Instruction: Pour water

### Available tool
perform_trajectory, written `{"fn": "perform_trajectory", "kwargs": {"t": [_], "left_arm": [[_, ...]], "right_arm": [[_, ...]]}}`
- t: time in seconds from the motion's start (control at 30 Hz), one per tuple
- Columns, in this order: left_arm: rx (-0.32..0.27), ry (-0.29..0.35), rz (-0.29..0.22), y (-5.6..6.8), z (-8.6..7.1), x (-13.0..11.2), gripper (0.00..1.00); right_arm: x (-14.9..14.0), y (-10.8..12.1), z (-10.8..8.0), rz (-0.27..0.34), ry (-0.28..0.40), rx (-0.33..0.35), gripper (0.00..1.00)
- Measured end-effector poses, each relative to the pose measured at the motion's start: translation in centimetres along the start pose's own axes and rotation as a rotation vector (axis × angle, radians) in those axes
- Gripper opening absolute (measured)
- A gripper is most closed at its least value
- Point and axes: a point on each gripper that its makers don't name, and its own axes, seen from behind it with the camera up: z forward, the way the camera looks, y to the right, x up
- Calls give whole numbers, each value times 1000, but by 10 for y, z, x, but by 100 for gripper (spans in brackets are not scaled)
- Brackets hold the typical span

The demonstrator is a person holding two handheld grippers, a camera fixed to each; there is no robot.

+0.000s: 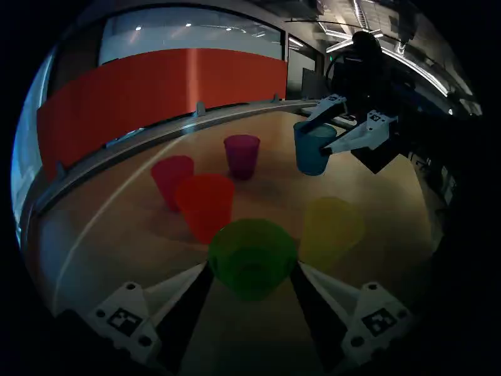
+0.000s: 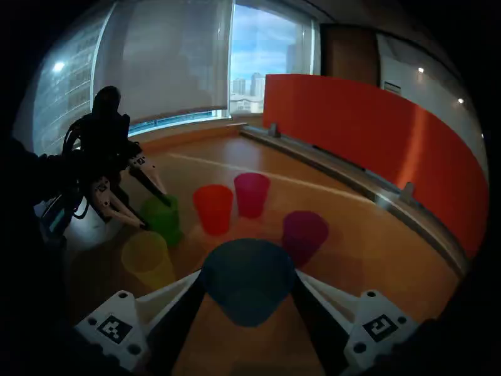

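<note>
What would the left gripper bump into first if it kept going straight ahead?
Probably the red cup. The left gripper holds the green cup, and the red one stands just ahead, slightly left. Depth is unclear, so it might slip past.

**Dim room, bright window, strong fisheye bend**

Both views are dark and low in contrast. In the right gripper view, daylight enters through the tall glass window, its sky nearly blown out, and lays a pale sheen on the glossy wooden worktop near its far edge. In the left gripper view, white ceiling strip lamps smear into glare. The translucent green plastic cup and the translucent blue plastic cup, nearest the lenses, look soft and murky. Straight lines bow toward the rims, where everything darkens.
</note>
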Motion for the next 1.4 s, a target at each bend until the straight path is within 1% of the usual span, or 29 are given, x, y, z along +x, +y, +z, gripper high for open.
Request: {"fn": "perform_trajectory", "kwargs": {"t": [0.27, 0.4, 0.6, 0.73, 1.1, 1.4], "left_arm": [[-4, -3, -2, 1, 0, -2, 87], [3, -3, 0, -1, 0, -2, 92], [1, -8, -1, -1, -2, -2, 95], [4, -11, 3, -1, -5, -4, 99], [-2, -23, 1, 3, -11, -10, 99], [6, -23, 3, 2, -15, -11, 99]], "right_arm": [[-11, -4, 5, -9, -17, 1, 92], [-13, -7, 8, -12, -18, 5, 93], [-17, -8, 12, -11, -21, 9, 93], [-21, -8, 15, -3, -25, 9, 93], [-37, -8, 26, 20, -38, 11, 93], [-46, -9, 30, 18, -54, 8, 92]]}}
